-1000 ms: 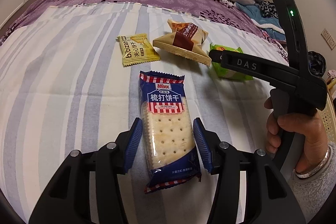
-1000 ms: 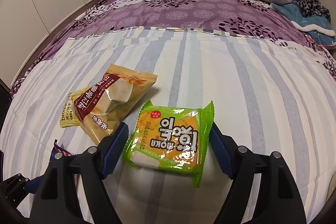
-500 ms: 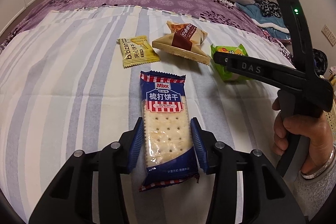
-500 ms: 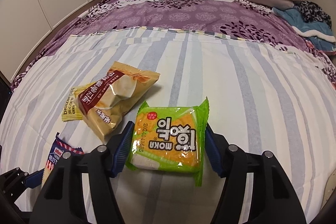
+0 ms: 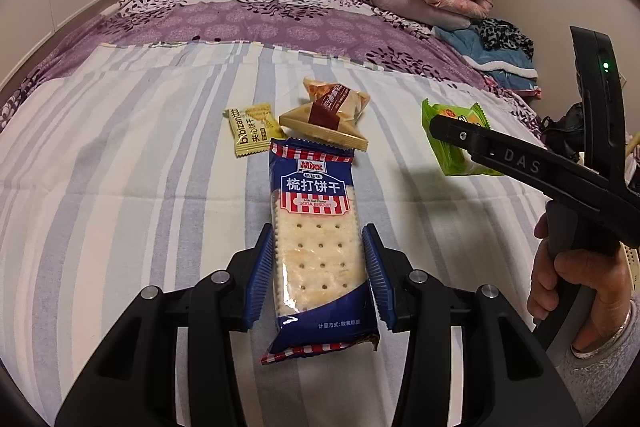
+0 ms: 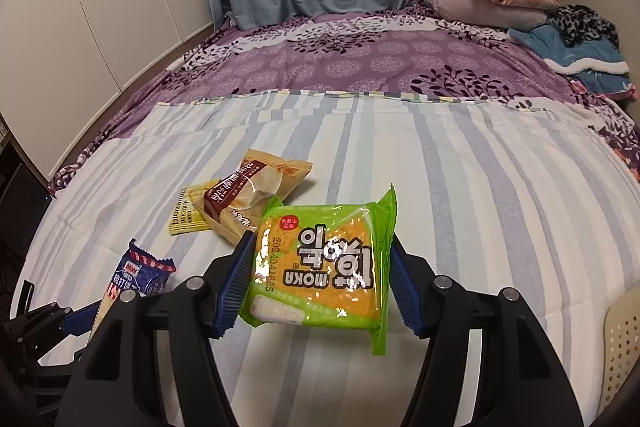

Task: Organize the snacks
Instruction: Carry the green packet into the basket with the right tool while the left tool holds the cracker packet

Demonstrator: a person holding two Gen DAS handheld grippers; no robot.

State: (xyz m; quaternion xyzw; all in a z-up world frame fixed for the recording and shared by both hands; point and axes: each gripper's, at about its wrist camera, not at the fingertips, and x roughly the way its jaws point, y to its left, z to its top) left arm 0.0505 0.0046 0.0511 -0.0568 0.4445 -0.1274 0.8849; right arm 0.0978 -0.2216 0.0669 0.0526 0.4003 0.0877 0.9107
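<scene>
both packets have come up off the striped bedspread [image 6: 460, 195] since the earlier frames. left gripper [image 5: 318, 277] is clamped on the soda biscuit packet [image 5: 316, 247]; right gripper [image 6: 322, 285] (jaws lately narrowed) pinches the green moka packet [image 6: 320, 267]. yellow packet [image 5: 252, 129] and tan packet [image 5: 328, 115] lie beyond, touching.

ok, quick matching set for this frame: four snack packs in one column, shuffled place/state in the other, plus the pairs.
Things:
1. blue soda biscuit pack
2. green pack
3. small yellow packet
4. tan-and-brown pack

Places/states:
A. lying on the striped sheet, left of the tan-and-brown pack in the left wrist view
B. clamped in the right gripper
C. lying on the sheet, beyond the biscuit pack's far end
D. clamped in the left gripper

Pairs: 1-D, 2-B, 3-A, 4-C
</scene>
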